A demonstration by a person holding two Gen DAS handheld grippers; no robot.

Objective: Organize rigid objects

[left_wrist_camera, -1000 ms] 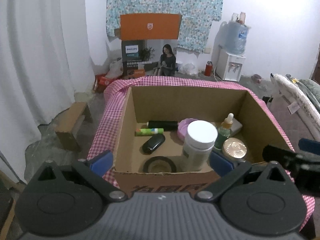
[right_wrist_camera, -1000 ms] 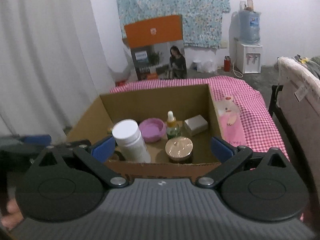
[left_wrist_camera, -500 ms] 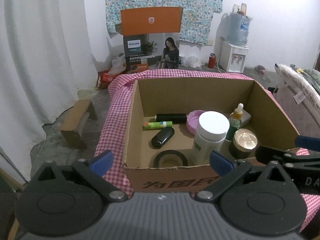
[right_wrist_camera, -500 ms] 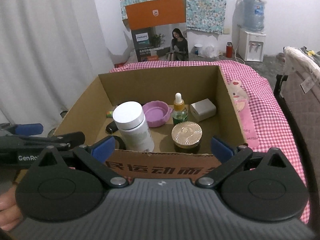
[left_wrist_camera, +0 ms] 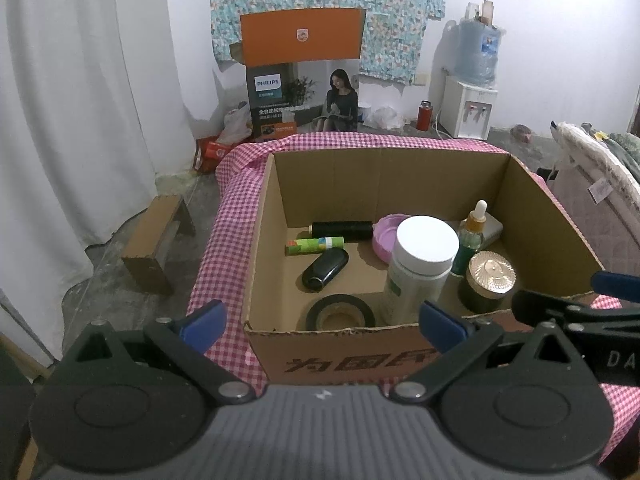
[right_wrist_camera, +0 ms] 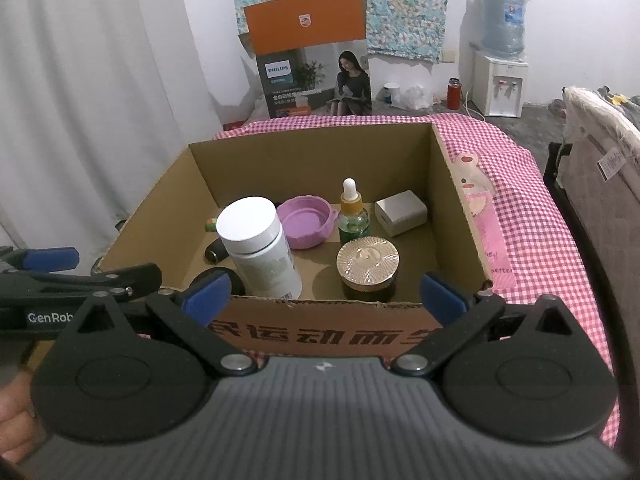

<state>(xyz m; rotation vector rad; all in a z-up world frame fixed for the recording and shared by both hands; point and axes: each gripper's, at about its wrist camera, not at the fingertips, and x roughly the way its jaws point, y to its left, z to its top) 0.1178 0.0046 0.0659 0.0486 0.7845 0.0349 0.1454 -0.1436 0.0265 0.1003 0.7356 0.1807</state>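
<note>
We see the left gripper and right gripper both spread wide and empty, low in frame before the cardboard box. At frame centre inside it: white-lidded bottle, pink dish, dropper bottle, gold-lidded jar, tape roll.

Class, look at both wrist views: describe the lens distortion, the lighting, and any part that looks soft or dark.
Left wrist view: fisheye bends the cardboard box rim and curtain, corners vignette black, light is dim and bluish. Right wrist view: same barrel bending, the gold jar lid catches a soft highlight, and the hand at the lower left edge is blurred.
</note>
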